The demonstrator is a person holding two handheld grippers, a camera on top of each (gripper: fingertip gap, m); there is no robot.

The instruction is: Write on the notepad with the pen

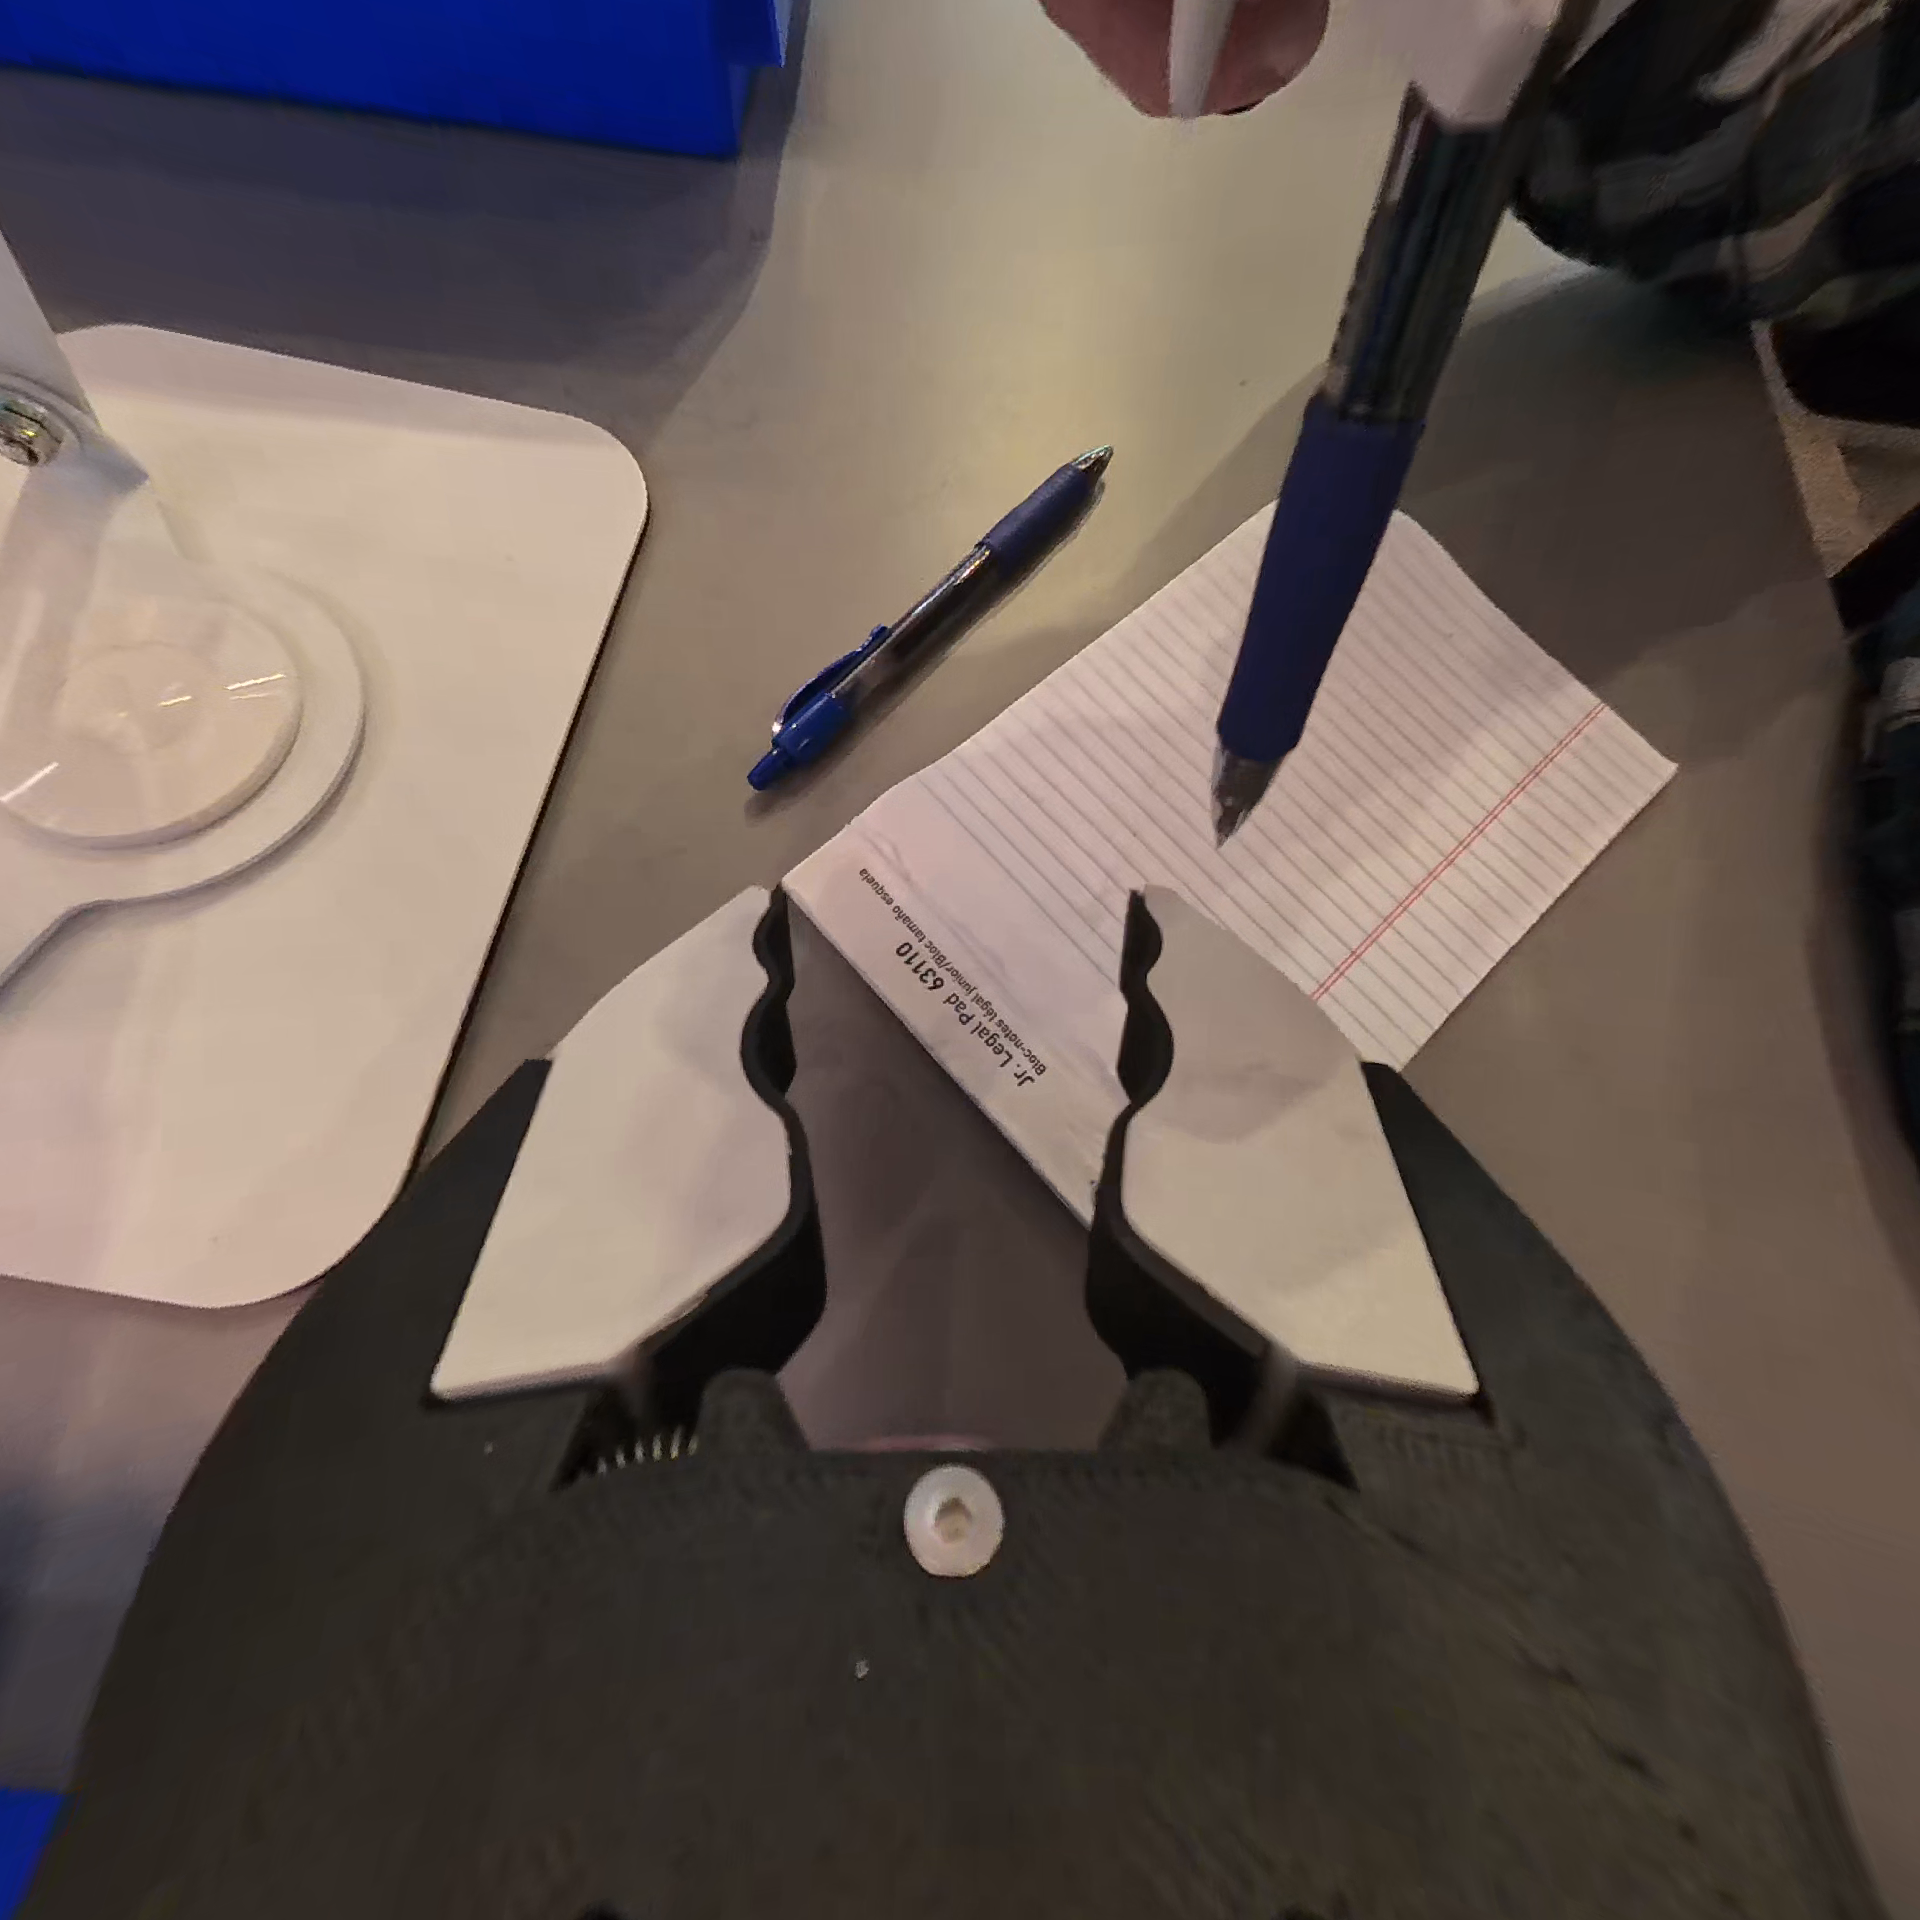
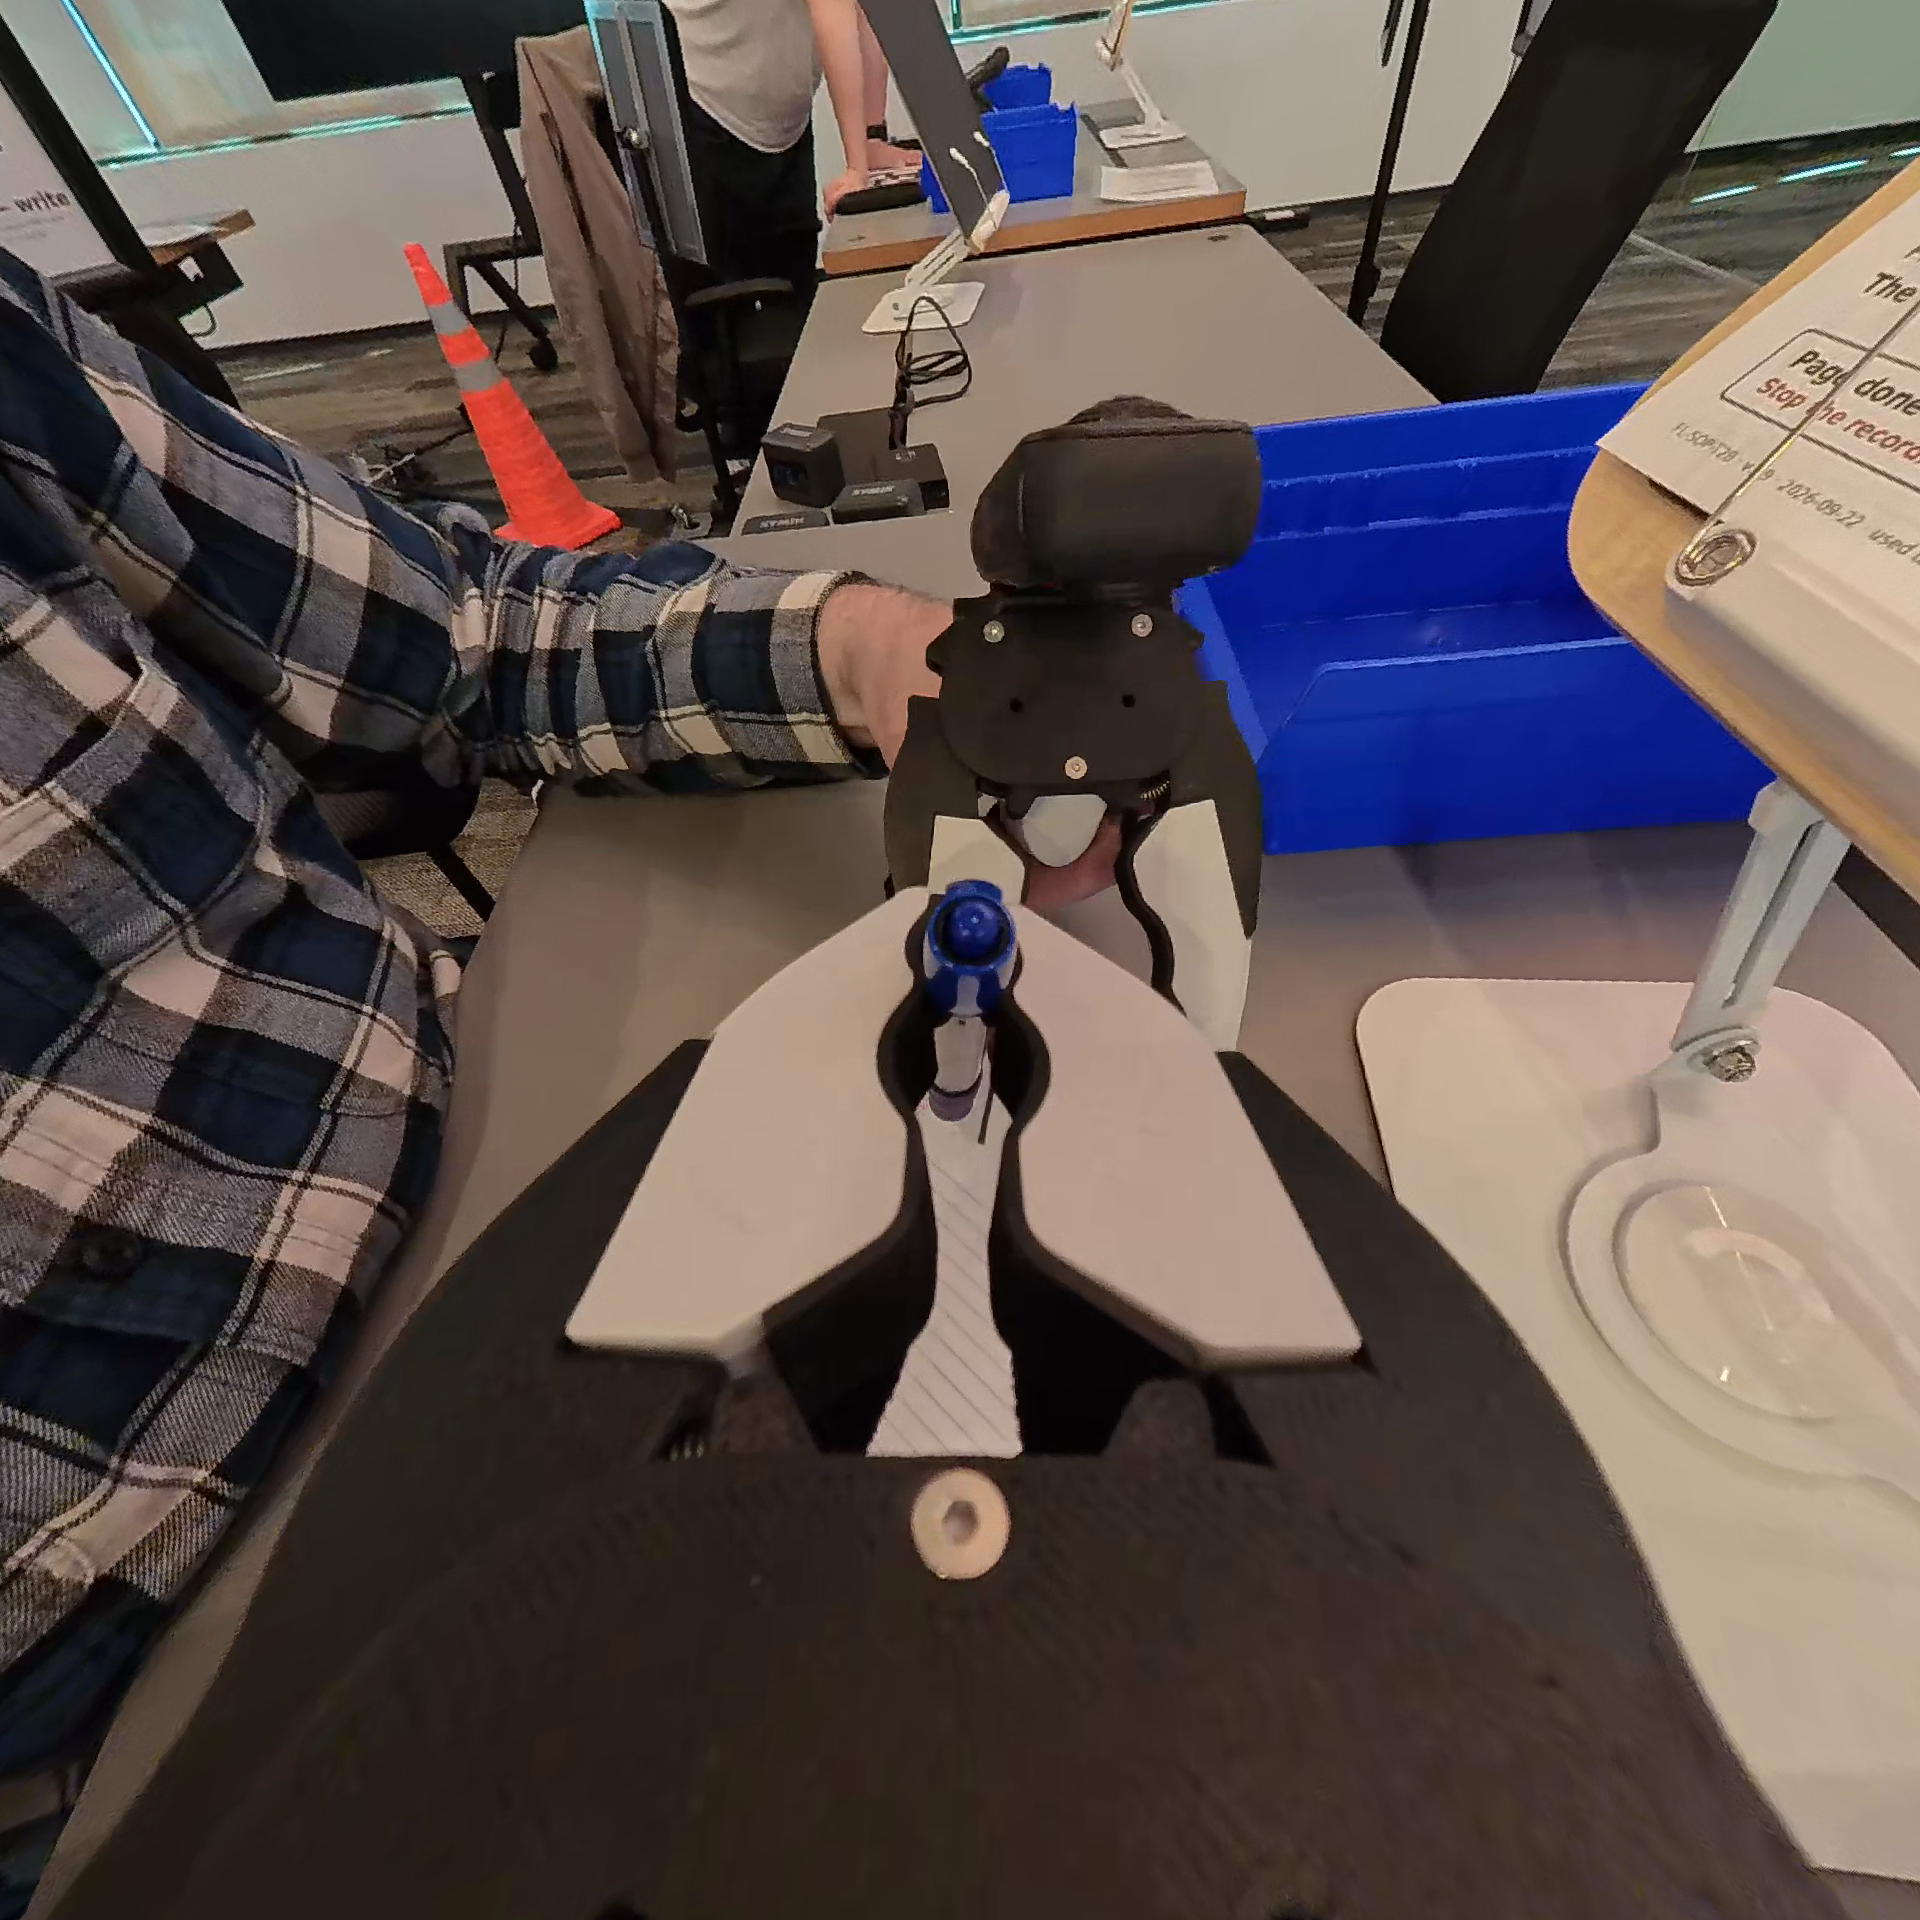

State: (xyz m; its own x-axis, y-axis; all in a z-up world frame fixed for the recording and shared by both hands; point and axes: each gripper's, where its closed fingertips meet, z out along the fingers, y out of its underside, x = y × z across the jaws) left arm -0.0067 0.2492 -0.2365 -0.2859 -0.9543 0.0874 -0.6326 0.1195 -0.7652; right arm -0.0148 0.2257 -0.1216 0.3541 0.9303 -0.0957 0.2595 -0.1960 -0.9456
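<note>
A white lined notepad [image 1: 1403, 748] lies at an angle on the grey table [image 1: 935, 312]. My left gripper [image 1: 956, 914] is open, its fingers straddling the pad's near corner without clamping it; it also shows in the right wrist view [image 2: 1091, 914]. My right gripper [image 2: 977, 920] is shut on a blue pen [image 2: 971, 956], seen end-on between the pads. In the left wrist view that pen [image 1: 1309, 582] slants down from the top right, its tip over the lined page; I cannot tell whether it touches. A strip of the notepad [image 2: 961, 1351] shows under the right jaws.
A second blue pen [image 1: 935, 613] lies on the table left of the pad. A white stand base [image 1: 312, 831] sits at the left, with a clipboard [image 2: 1818, 468] above it. A blue bin [image 2: 1455, 675] stands behind. A plaid sleeve [image 2: 312, 727] reaches in. The left gripper's tips are roughly 11 cm from the right gripper's. Between my right fingertips and the clipboard [image 2: 1818, 468] there is roughly 15 cm.
</note>
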